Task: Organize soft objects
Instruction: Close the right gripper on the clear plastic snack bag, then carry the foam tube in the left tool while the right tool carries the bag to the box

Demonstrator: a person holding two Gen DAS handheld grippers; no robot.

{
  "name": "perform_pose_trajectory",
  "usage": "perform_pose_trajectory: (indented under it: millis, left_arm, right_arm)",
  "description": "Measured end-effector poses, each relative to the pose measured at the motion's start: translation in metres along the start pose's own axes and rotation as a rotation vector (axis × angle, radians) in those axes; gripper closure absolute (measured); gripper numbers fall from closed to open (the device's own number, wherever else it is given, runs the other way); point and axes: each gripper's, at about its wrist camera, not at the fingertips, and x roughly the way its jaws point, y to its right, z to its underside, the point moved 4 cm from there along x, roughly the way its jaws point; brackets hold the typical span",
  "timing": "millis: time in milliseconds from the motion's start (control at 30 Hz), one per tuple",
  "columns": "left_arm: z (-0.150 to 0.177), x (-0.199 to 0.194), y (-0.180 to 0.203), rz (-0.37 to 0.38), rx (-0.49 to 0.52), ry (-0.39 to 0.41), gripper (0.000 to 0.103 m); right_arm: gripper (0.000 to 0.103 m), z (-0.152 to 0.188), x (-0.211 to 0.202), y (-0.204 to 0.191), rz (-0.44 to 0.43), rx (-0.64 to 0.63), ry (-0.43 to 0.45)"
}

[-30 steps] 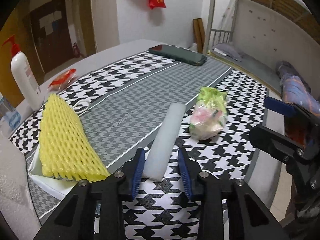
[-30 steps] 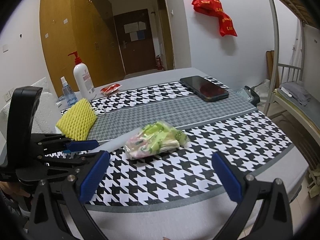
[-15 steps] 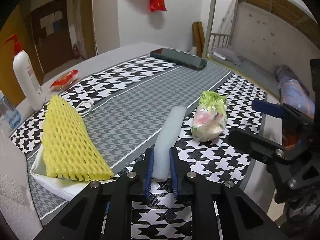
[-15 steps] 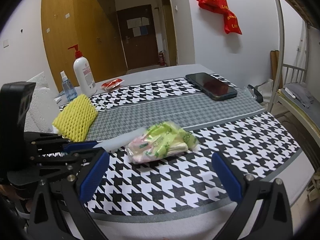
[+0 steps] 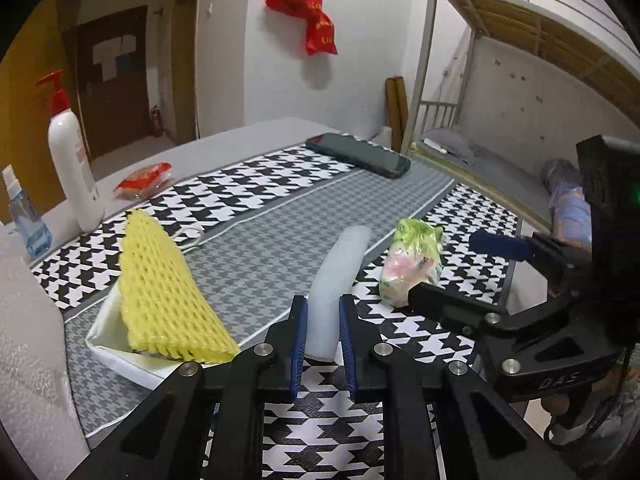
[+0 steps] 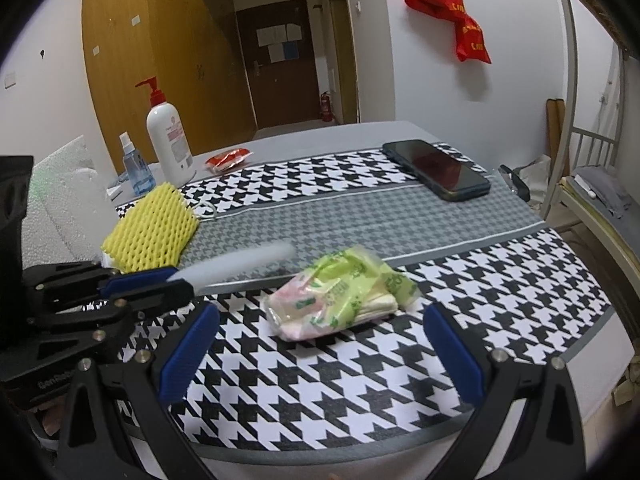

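Note:
My left gripper (image 5: 323, 332) is shut on the near end of a long white foam strip (image 5: 338, 272), lifted off the table with its far end tilted up; the strip also shows in the right wrist view (image 6: 236, 265). A green and pink tissue pack (image 5: 412, 264) lies to its right, on the houndstooth cloth (image 6: 320, 392). My right gripper (image 6: 320, 356) is open, its jaws wide on either side of the pack (image 6: 340, 298), just short of it. A yellow foam net (image 5: 164, 292) rests on a white tray (image 5: 120, 354) at the left.
A dark phone (image 6: 436, 168) lies at the far right of the cloth. A white pump bottle (image 6: 168, 138), a small blue spray bottle (image 6: 136, 168) and a red packet (image 6: 228, 158) stand at the far left. A bunk bed (image 5: 500, 92) is beyond the table's right edge.
My left gripper closed on the white foam strip and lifted it, so its far end now tilts up. My right gripper moved closer to the tissue pack, still open.

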Motion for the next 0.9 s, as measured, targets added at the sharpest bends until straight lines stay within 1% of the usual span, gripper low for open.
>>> perform_pose_trajectory:
  millis: [133, 300, 533, 600, 633, 700, 767, 900]
  left_arm:
    - [0.001, -0.002, -0.003, 0.002, -0.018, 0.009, 0.086]
    - [0.001, -0.002, -0.004, 0.012, -0.031, 0.014, 0.085]
    - [0.0, -0.005, -0.008, 0.011, -0.054, 0.024, 0.086]
    - [0.0, -0.005, -0.007, 0.013, -0.052, 0.027, 0.086]
    - [0.0, -0.006, -0.006, 0.016, -0.052, 0.03, 0.086]
    - [0.0, -0.008, -0.006, 0.014, -0.052, 0.038, 0.086]
    - [0.0, -0.01, -0.006, 0.013, -0.052, 0.046, 0.086]
    - [-0.001, -0.017, -0.006, 0.015, -0.056, 0.068, 0.086]
  right_arm:
    - [0.0, -0.001, 0.005, -0.002, 0.008, -0.005, -0.015]
    - [0.003, -0.004, 0.013, -0.004, 0.013, -0.006, -0.031]
    - [0.019, -0.003, 0.022, -0.005, 0.017, -0.009, -0.07]
    - [0.026, -0.002, 0.025, -0.005, 0.024, -0.007, -0.087]
    - [0.032, -0.001, 0.026, -0.005, 0.027, -0.007, -0.097]
    - [0.036, 0.001, 0.027, -0.006, 0.031, -0.012, -0.1]
    - [0.042, 0.001, 0.026, -0.009, 0.036, -0.025, -0.094]
    - [0.047, 0.001, 0.019, -0.013, 0.032, -0.015, -0.083]
